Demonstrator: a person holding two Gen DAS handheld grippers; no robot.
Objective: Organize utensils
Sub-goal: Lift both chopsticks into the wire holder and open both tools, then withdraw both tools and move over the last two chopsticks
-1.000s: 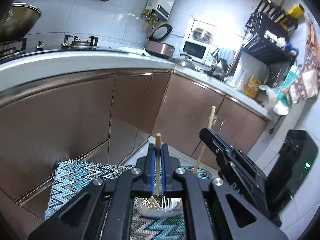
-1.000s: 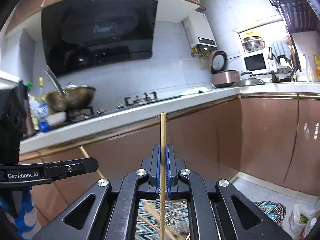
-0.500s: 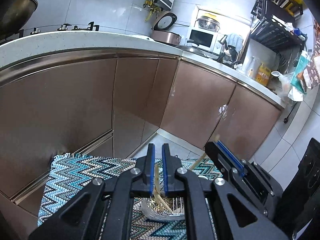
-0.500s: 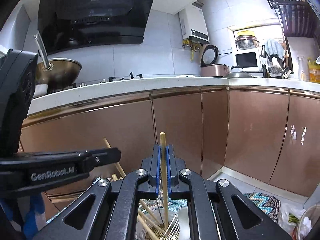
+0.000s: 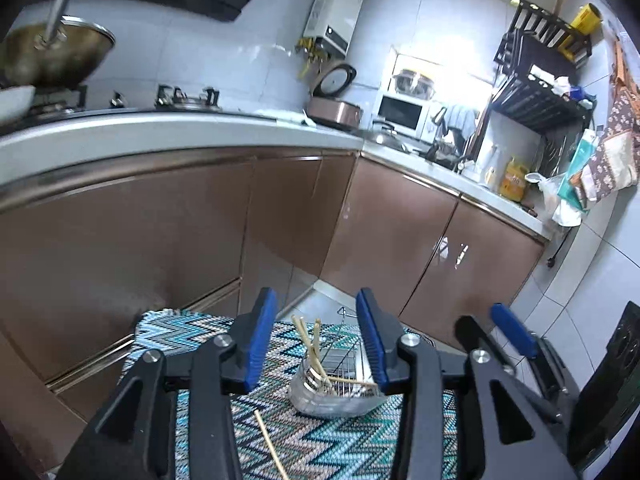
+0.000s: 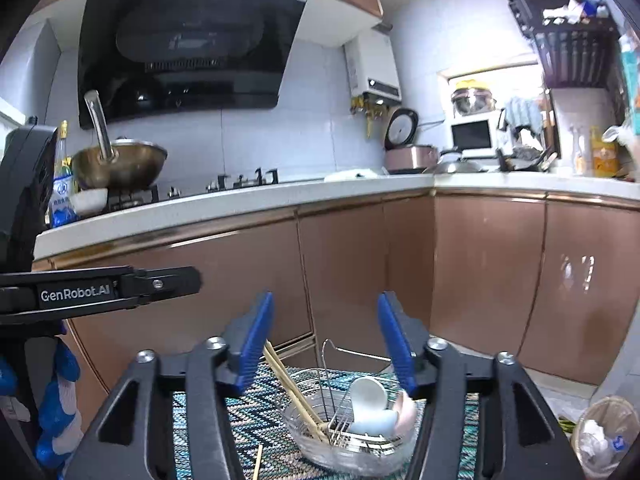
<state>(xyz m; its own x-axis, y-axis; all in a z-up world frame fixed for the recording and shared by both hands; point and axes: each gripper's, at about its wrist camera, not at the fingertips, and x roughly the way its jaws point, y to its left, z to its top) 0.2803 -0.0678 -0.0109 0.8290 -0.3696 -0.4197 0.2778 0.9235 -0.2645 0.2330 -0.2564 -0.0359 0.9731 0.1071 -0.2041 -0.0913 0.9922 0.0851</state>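
On a small table covered by a teal, white and brown zigzag-patterned woven cloth (image 5: 192, 332), in front of copper-brown kitchen cabinets (image 5: 120, 240), stands a clear glass bowl (image 6: 316, 450) fitted with a wire utensil rack (image 6: 340, 384). Two pale wooden chopsticks (image 6: 290, 386) lean in the left part of this holder, their upper ends tilted to the left; in the left wrist view the same pair rises from the bowl between the two fingers. A white ceramic spoon (image 6: 370, 404) and a pinkish one (image 6: 406, 406) rest in the right part of the rack. One further wooden chopstick (image 5: 272, 446) lies loose on the cloth, just in front of the bowl. The left gripper (image 5: 318, 340), black with blue pads, has just been opening; its jaws are spread with nothing gripped between them. The right gripper (image 6: 328, 344), of the same build, has likewise just been opening and is spread and empty above the holder. In the right wrist view the left gripper appears at the left edge, carried by a hand in a blue-and-white glove (image 6: 56, 396). A brass-coloured wok (image 6: 120, 166) sits on the stove behind.
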